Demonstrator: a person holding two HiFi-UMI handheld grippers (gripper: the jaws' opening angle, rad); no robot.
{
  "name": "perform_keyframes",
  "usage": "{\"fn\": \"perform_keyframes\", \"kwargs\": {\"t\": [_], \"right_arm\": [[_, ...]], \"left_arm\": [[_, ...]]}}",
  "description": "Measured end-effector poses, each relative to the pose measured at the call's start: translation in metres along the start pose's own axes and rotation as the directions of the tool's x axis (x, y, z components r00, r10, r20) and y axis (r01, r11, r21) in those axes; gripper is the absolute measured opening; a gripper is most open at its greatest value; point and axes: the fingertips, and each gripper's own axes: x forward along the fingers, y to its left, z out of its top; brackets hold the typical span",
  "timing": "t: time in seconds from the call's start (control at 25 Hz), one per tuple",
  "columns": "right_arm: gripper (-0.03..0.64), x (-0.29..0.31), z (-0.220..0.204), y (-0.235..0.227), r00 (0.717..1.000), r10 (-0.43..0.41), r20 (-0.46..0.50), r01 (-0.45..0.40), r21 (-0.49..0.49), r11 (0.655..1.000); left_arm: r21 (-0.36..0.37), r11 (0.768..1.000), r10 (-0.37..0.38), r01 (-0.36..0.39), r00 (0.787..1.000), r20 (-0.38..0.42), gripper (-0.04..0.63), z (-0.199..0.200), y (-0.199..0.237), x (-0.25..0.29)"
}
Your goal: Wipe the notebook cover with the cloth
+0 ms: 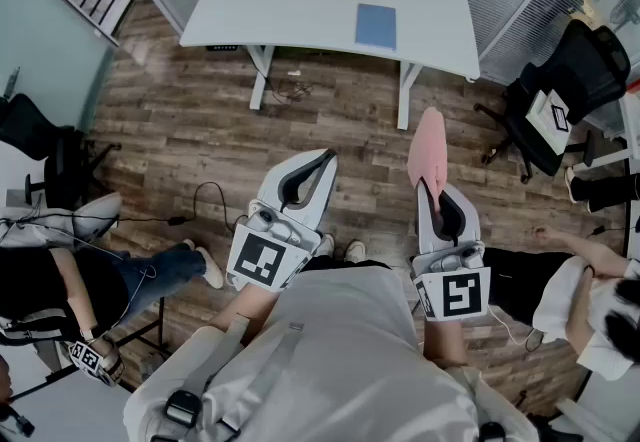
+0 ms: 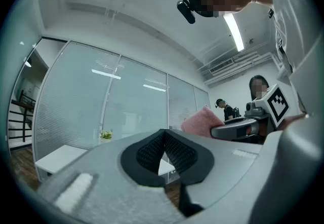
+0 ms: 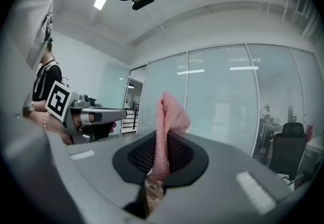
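Head view: a plain blue notebook (image 1: 376, 26) lies flat on the white counter (image 1: 290, 0), well apart from the right hand-held gripper (image 1: 432, 192), clamped on a folded pink cloth (image 1: 429, 145), and the left hand-held gripper (image 1: 322, 166), jaws together, empty.

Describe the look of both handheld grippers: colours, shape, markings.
Both the left gripper and right gripper have pale grey, tapering shells with black ribbed pads inside. Each carries a white cube printed with black square markers. The person's top is light grey.
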Motion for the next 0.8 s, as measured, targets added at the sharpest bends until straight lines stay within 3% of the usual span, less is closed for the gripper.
{"fn": "perform_keyframes", "kwargs": {"t": [0.8], "right_arm": [[0.023, 0.071, -0.015, 0.027, 1.0, -0.014, -0.01, 0.014, 0.036, 0.999]], "left_arm": [[-0.009, 1.0, -0.027, 0.027, 0.999, -0.034, 0.0, -0.021, 0.065, -0.002]]}}
